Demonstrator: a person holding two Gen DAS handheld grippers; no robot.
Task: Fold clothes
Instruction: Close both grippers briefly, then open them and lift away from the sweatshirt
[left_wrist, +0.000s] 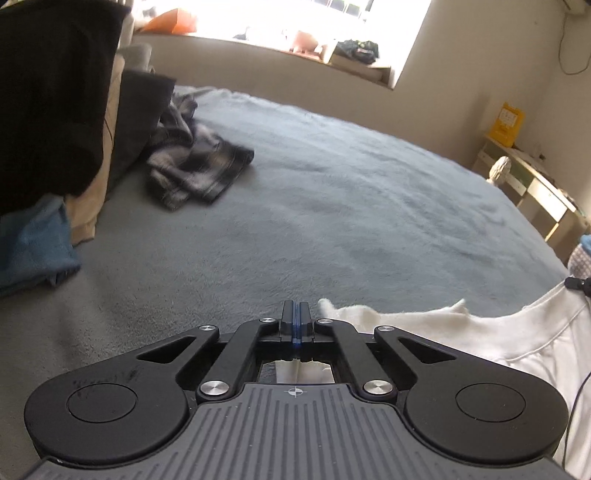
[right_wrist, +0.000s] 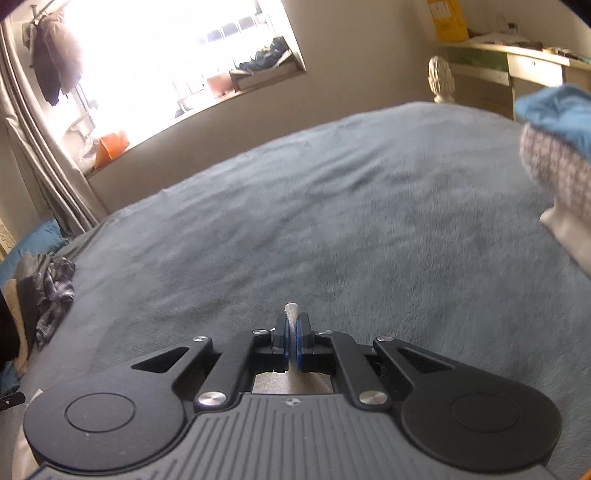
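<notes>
A white garment (left_wrist: 480, 332) with a ribbed collar lies at the lower right of the left wrist view, and its edge runs in under my left gripper (left_wrist: 295, 306). That gripper's blue pads are pressed together, with white cloth showing just beside and beneath them. In the right wrist view my right gripper (right_wrist: 291, 321) is shut on a thin fold of the same white cloth (right_wrist: 291, 307), which pokes out past the pads. Both grippers hang low over the grey-blue bed cover (right_wrist: 332, 203).
A crumpled plaid garment (left_wrist: 195, 162) lies at the far left of the bed, beside a stack of black, beige and blue clothes (left_wrist: 48, 92). Folded items (right_wrist: 557, 158) sit at the right edge. A desk (left_wrist: 535, 184) and the window wall stand beyond the bed.
</notes>
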